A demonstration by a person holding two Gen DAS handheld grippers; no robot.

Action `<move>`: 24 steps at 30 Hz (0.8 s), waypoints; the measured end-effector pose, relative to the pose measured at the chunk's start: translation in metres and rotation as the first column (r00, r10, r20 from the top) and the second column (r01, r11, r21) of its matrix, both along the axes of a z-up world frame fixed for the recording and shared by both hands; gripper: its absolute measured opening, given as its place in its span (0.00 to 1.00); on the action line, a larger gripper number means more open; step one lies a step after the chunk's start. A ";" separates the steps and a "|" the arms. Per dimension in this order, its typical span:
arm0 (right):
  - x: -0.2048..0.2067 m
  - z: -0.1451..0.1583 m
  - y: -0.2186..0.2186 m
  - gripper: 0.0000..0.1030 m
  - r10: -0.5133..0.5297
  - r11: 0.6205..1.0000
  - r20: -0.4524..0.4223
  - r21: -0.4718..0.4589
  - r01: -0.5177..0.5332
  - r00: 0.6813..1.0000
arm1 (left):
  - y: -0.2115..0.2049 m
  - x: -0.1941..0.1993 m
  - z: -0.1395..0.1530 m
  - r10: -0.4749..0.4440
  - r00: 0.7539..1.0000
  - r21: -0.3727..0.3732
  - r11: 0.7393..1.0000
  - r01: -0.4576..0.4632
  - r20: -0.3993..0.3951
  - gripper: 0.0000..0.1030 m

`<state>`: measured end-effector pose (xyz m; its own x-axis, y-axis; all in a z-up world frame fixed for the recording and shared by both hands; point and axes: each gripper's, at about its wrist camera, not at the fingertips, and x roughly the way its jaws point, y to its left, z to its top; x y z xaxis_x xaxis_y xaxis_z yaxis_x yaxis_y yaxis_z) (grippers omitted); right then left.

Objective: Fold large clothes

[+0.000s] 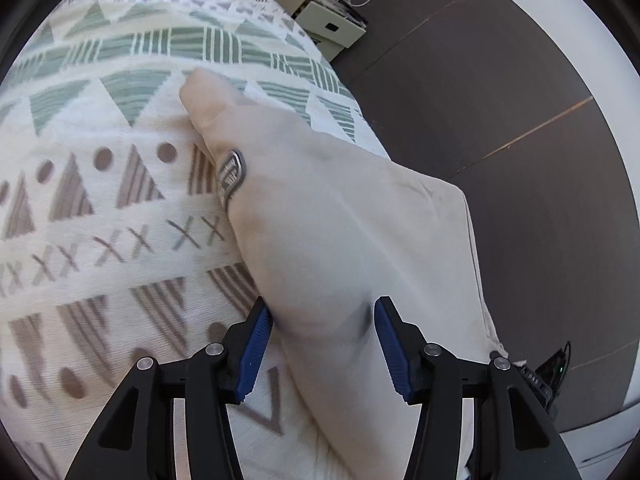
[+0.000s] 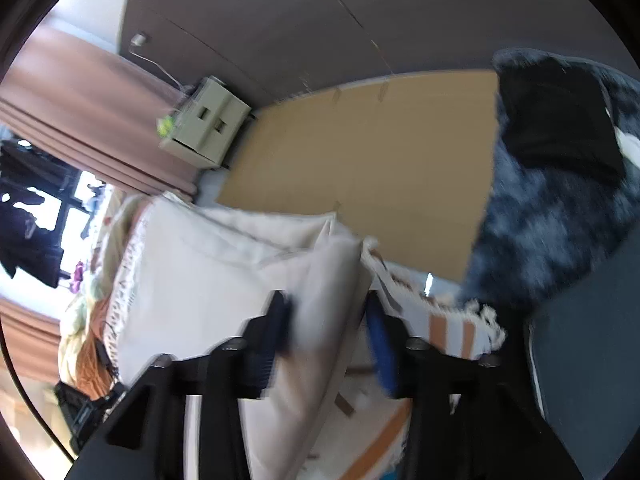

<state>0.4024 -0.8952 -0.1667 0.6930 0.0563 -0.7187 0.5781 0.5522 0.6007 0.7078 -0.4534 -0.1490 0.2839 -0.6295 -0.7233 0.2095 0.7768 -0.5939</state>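
A beige garment (image 1: 340, 232) with a small grey logo patch (image 1: 231, 174) lies across a patterned blanket (image 1: 100, 208). My left gripper (image 1: 324, 344) is open, its blue-padded fingers (image 1: 256, 348) on either side of a fold of the garment. In the right wrist view the same beige garment (image 2: 224, 276) is bunched. My right gripper (image 2: 328, 344) is open, with a ridge of the cloth between its fingers (image 2: 382, 356). That view is blurred by motion.
Dark floor (image 1: 500, 140) lies to the right of the blanket. A beige drawer unit (image 1: 320, 20) stands at the back; it also shows in the right wrist view (image 2: 204, 128). A cardboard sheet (image 2: 360, 168), a dark fluffy rug (image 2: 560, 220) and pink curtains (image 2: 80, 100) surround the area.
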 end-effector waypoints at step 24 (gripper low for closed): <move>0.006 0.010 0.031 0.07 0.011 0.997 -0.059 -0.080 -0.016 0.998 | 0.108 -0.044 0.049 0.107 0.991 0.074 0.991 -0.113 0.078 0.86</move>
<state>0.4085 -0.8639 -0.1564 0.6494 0.0058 -0.7604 0.6030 0.6054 0.5195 0.6636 -0.3456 -0.1003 0.4027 -0.5344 -0.7431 0.1616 0.8407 -0.5169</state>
